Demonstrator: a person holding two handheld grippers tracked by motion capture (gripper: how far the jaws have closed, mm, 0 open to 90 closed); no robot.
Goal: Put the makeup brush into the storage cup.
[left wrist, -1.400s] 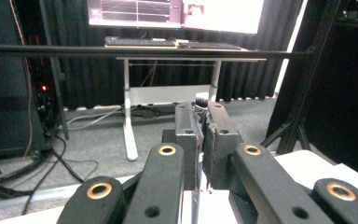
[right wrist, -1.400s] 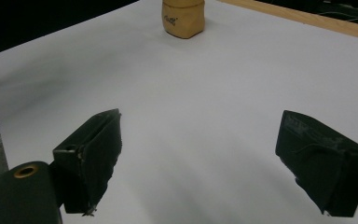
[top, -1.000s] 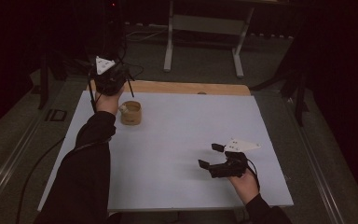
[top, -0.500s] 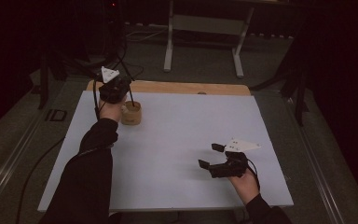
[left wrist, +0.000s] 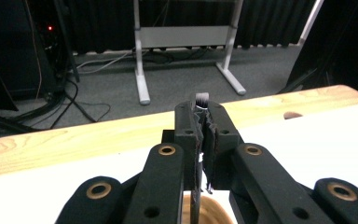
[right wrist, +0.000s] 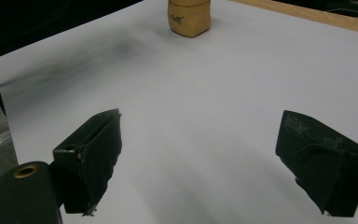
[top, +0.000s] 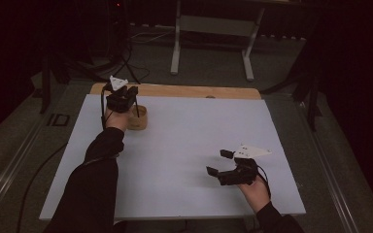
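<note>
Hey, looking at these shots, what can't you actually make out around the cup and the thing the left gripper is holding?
- Cup inside: high view, hidden by the left gripper and hand.
- Thin dark stick: left gripper view, the shut jaws cover most of it; its lower end is cut off by the bottom edge.
- Cup print: right gripper view, too small to read; cup top cut off by the edge.

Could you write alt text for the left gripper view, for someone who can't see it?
The left gripper, its black jaws shut on a thin dark stick, hangs over a round wooden cup on a white table. Beyond the table's wooden edge lie grey floor and a metal stand.
</note>
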